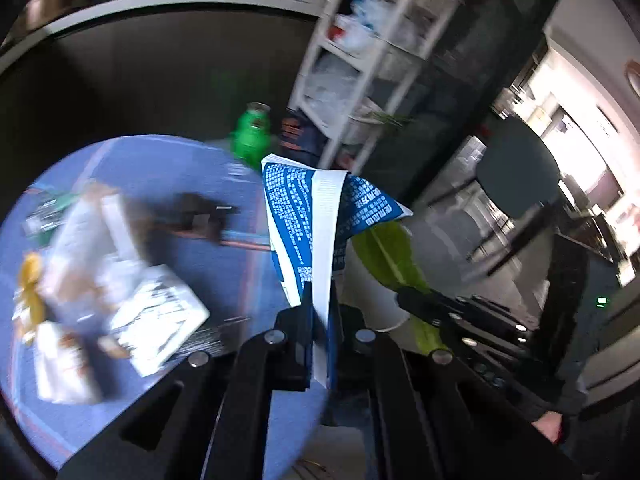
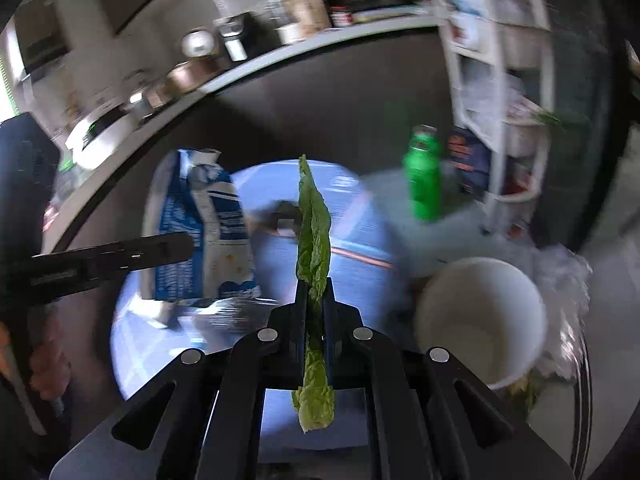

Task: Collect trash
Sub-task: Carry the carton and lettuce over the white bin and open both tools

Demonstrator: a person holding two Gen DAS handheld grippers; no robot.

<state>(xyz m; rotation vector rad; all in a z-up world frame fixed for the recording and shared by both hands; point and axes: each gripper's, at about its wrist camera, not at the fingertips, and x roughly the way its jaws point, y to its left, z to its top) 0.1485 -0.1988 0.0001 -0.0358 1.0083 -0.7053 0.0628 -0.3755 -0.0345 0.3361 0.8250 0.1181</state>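
Note:
My left gripper [image 1: 320, 300] is shut on a blue and white snack bag [image 1: 304, 220], held up over the right edge of the round blue table [image 1: 168, 168]. The bag also shows in the right wrist view [image 2: 204, 232] with the left gripper [image 2: 188, 246] on it. My right gripper [image 2: 316, 292] is shut on a green lettuce leaf [image 2: 314, 232], held upright above the table. The leaf [image 1: 390, 256] and the right gripper [image 1: 404, 298] show in the left wrist view beside the bag. A white bin [image 2: 480, 320] lined with a clear bag stands low at the right.
A green bottle [image 2: 422, 176] stands at the table's far edge. Papers, white wrappers and a yellow scrap [image 1: 112, 280] lie on the table's left part. A white shelf unit [image 2: 500, 92] stands behind on the right. A dark counter [image 2: 240, 80] runs behind.

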